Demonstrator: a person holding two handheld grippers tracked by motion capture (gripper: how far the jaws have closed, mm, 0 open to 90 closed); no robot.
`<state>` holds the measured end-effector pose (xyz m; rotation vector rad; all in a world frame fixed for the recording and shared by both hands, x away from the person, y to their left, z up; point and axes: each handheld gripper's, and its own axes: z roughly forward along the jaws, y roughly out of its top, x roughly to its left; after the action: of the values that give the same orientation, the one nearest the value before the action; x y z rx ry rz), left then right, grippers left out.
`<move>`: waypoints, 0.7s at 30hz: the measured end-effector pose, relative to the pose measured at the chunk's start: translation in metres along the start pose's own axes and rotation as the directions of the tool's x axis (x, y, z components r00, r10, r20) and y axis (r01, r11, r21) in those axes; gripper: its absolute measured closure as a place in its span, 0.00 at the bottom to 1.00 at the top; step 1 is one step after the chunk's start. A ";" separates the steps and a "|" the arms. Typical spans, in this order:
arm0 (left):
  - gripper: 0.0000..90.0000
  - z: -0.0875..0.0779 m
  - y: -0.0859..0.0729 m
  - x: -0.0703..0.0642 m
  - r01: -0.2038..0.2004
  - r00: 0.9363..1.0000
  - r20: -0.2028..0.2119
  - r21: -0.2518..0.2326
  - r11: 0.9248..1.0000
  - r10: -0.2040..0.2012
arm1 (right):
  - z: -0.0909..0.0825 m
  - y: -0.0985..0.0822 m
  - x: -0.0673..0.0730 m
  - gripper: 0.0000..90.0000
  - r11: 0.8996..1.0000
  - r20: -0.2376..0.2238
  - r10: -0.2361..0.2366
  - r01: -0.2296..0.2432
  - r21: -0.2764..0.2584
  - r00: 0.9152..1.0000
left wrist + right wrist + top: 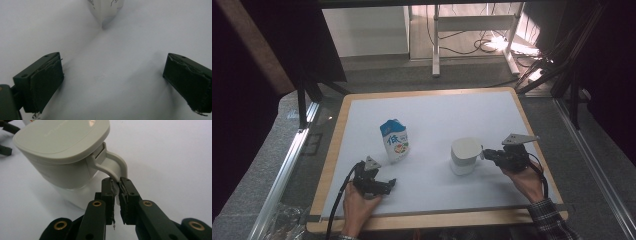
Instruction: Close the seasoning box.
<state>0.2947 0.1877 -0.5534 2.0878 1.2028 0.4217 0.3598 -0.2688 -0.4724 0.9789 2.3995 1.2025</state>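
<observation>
Right claw (pixel 117 185) pinches the handle (pixel 115 165) of the white lidded jug (pixel 464 156), which stands right of the counter's (pixel 432 102) centre. Left claw (pixel 388 185), at seven o'clock, is spread wide and empty. The milk carton (pixel 395 140) stands at its one o'clock, bare counter between.

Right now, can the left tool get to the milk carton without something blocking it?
Probably yes. The left tool rests open on the white mat, and the milk carton stands just beyond it with only bare mat between them. The white jug, gripped by the right tool, stands off to the side.
</observation>
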 end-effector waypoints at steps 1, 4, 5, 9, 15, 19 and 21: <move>0.03 0.000 0.000 0.000 0.000 1.000 0.000 0.000 1.000 0.000 | 0.000 -0.001 0.001 0.91 1.000 -0.001 -0.004 0.004 0.001 1.000; 0.03 0.000 0.000 0.000 0.000 1.000 0.000 0.000 1.000 0.000 | -0.002 -0.003 0.007 0.91 1.000 -0.005 -0.019 0.019 0.006 1.000; 0.03 0.000 0.000 0.000 0.000 1.000 0.000 0.000 1.000 0.000 | -0.002 -0.003 0.009 0.91 1.000 -0.006 -0.026 0.026 0.009 1.000; 0.03 0.000 0.000 0.000 -0.001 1.000 0.001 0.001 1.000 0.001 | -0.004 -0.004 0.018 0.91 0.998 0.010 -0.057 0.057 0.018 0.998; 0.03 0.000 0.000 0.000 0.000 1.000 0.000 0.000 1.000 0.000 | -0.005 -0.003 0.016 0.89 0.998 -0.005 -0.053 0.053 0.014 0.999; 0.03 0.000 0.000 0.000 0.000 1.000 0.000 0.000 1.000 0.000 | -0.008 -0.002 0.017 0.83 0.998 0.009 -0.062 0.062 0.016 0.998; 0.03 0.000 0.000 0.000 -0.001 1.000 0.000 0.000 1.000 0.001 | -0.010 -0.002 0.017 0.79 0.998 0.017 -0.064 0.064 0.013 0.998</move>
<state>0.2947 0.1877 -0.5534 2.0883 1.2025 0.4221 0.3414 -0.2643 -0.4670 0.9055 2.4080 1.1539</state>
